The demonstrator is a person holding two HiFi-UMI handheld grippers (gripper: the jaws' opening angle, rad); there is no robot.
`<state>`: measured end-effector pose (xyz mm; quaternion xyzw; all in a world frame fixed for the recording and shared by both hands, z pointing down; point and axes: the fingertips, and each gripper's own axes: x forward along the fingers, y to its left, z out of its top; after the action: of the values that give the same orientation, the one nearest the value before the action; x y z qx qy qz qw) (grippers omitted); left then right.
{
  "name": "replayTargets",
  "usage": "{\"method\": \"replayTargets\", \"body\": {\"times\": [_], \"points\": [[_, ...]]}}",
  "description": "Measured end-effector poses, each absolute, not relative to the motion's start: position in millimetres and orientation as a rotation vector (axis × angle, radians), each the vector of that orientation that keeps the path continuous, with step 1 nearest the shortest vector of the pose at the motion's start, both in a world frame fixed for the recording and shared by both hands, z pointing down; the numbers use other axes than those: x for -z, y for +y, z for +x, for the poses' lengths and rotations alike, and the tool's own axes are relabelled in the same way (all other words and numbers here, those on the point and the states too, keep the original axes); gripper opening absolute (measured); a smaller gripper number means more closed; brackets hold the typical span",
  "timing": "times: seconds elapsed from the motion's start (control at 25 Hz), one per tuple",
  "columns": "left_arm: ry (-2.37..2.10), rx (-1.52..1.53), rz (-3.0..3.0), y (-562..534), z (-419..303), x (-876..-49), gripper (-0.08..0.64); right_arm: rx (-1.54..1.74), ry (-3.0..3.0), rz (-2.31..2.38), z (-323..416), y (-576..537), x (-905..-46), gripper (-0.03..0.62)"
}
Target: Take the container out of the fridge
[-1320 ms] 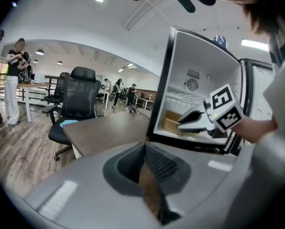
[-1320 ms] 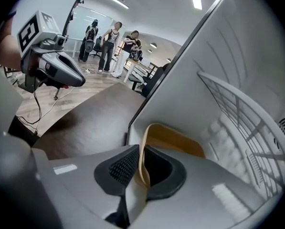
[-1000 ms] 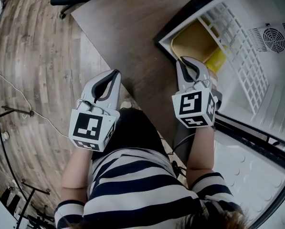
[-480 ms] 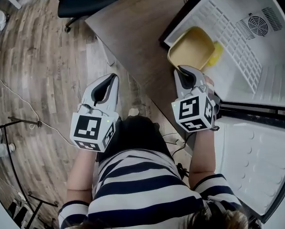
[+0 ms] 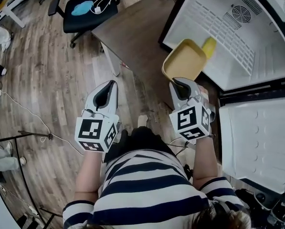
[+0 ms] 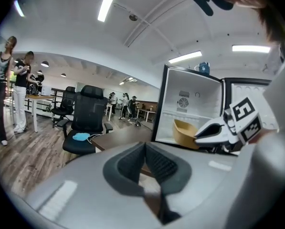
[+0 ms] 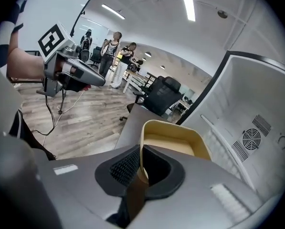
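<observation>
Container [image 5: 184, 61] yellow, looks empty | right gripper [image 5: 180, 82] clamped on its rim | left gripper [image 5: 111, 84] jaws together, holding nothing

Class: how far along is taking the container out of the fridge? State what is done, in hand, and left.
Done: the fridge door is open and the right gripper is shut on the rim of the yellow container. In hand: the container hangs at the front edge of the fridge, partly out. Left: bring it fully clear and set it down, likely on the table. The left gripper is shut, empty.
</observation>
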<state>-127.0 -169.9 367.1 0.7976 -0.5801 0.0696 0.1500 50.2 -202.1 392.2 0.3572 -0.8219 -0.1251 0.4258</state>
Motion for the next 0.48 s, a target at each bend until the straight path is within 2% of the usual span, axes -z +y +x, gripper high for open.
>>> {"method": "replayTargets", "body": {"times": [0.48], "points": [[-1.683, -0.215, 2.326, -144, -139, -356, 0.000, 0.256, -2.116, 0.924, 36, -155, -379, 0.015]]}}
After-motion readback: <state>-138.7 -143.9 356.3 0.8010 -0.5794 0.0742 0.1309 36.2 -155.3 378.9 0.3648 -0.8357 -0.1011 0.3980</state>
